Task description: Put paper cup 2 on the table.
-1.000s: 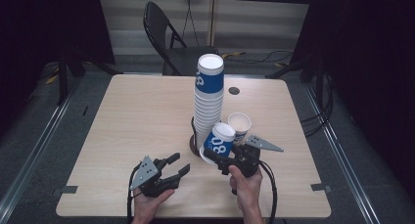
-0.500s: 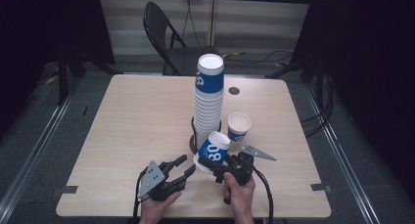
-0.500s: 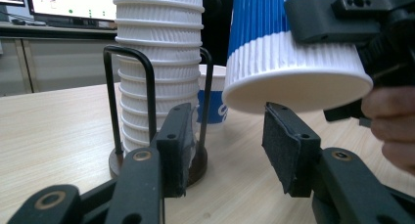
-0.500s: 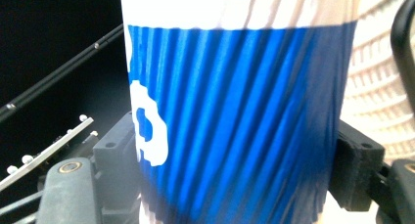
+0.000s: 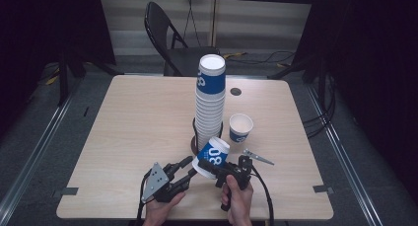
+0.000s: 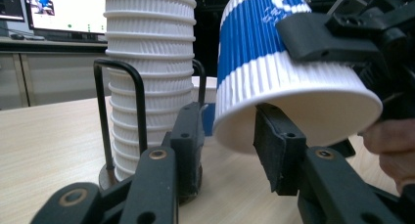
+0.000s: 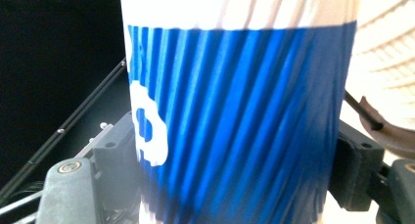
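Observation:
A blue and white ribbed paper cup [image 5: 213, 156] hangs tilted above the table's front, its mouth toward the left. My right gripper [image 5: 211, 165] is shut on its blue band [image 7: 235, 136]. My left gripper [image 5: 190, 168] lies just left of it. Its jaws have just been closing, and the cup's rim [image 6: 293, 111] dips between them, with a gap still showing at the left pad [image 6: 198, 131]. A finger [image 6: 313, 38] of the right gripper presses the cup's side. Behind stands a tall stack of the same cups [image 5: 211, 102] in a black wire holder [image 6: 120, 111]. One cup [image 5: 241, 127] stands upright alone.
The wooden table [image 5: 133, 122] has a small dark disc [image 5: 235, 92] near its far edge. A black folding chair [image 5: 170, 38] stands behind it. Metal floor rails run along both sides. A lit monitor [image 6: 63, 11] stands beyond the stack.
My right gripper has carried the cup down and slightly left, toward the left gripper. The left gripper's jaws have narrowed around the cup's rim. The lone cup is no longer overlapped.

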Demonstrator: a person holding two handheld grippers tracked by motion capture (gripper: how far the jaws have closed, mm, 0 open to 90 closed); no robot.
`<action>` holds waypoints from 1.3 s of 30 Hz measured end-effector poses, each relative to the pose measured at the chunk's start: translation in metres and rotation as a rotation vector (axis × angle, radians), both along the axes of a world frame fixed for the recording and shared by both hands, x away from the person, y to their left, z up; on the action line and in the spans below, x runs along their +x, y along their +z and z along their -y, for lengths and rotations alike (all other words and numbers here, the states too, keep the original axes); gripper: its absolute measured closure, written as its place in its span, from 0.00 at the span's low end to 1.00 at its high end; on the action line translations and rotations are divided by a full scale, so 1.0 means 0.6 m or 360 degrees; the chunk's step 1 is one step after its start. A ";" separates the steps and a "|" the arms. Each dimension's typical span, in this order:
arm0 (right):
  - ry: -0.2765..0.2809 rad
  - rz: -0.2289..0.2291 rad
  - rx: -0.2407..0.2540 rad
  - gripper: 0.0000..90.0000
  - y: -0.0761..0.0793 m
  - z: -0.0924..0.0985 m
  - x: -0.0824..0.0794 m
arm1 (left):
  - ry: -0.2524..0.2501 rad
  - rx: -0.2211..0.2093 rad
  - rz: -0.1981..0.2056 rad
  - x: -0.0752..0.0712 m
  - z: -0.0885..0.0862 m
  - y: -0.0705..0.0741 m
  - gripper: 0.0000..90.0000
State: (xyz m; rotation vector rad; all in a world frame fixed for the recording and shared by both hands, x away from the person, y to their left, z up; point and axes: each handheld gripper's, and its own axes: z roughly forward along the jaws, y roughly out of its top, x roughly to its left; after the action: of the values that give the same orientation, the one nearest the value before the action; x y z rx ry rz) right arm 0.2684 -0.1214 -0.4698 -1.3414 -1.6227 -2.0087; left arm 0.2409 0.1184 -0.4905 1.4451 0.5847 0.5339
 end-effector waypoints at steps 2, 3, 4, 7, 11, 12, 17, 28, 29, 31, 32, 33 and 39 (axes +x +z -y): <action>0.0007 -0.0014 0.0007 0.25 -0.002 -0.002 -0.001 | 0.0005 0.0003 0.0000 0.001 0.003 0.000 0.72; 0.0016 -0.0020 0.0012 0.25 -0.003 -0.003 -0.001 | 0.0004 -0.0005 0.0005 0.002 0.005 0.001 0.72; 0.0038 -0.0031 0.0030 0.25 -0.004 -0.006 -0.002 | 0.0009 0.0003 0.0006 0.003 0.007 0.001 0.73; 0.0075 -0.0044 0.0030 0.25 -0.006 -0.012 -0.003 | 0.0037 -0.0012 0.0025 0.005 0.015 0.003 0.75; 0.0114 -0.0066 0.0028 0.25 -0.008 -0.019 -0.005 | 0.0074 0.0005 0.0047 0.009 0.022 0.003 0.76; 0.0116 -0.0067 0.0027 0.25 -0.008 -0.020 -0.005 | 0.0074 0.0005 0.0047 0.009 0.022 0.003 0.77; 0.0135 -0.0052 0.0003 0.24 -0.006 -0.022 -0.006 | 0.0098 -0.0018 0.0039 0.012 0.026 0.006 0.87; 0.0084 0.0019 -0.0052 0.14 -0.001 -0.020 -0.005 | 0.0085 0.0028 0.0018 0.005 0.024 0.007 0.93; 0.0079 0.0022 -0.0055 0.14 0.000 -0.020 -0.005 | 0.0070 0.0022 -0.0008 0.005 0.023 0.007 0.93; 0.0067 0.0042 -0.0070 0.14 0.001 -0.019 -0.004 | 0.0051 0.0022 -0.0034 0.004 0.022 0.008 0.93; 0.0067 0.0042 -0.0070 0.14 0.001 -0.019 -0.004 | 0.0051 0.0022 -0.0034 0.004 0.022 0.008 0.93; 0.0052 0.0052 -0.0080 0.14 0.004 -0.018 -0.003 | 0.0031 0.0022 -0.0049 0.004 0.021 0.008 0.94; 0.0023 0.0087 -0.0084 0.15 0.011 -0.012 0.001 | -0.0051 0.0032 -0.0115 0.003 0.016 0.010 0.94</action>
State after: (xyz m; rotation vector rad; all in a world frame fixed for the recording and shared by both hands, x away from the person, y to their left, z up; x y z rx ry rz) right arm 0.2691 -0.1143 -0.4631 -1.2993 -1.7157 -2.0247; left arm 0.2425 0.1086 -0.4847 1.4951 0.6142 0.4651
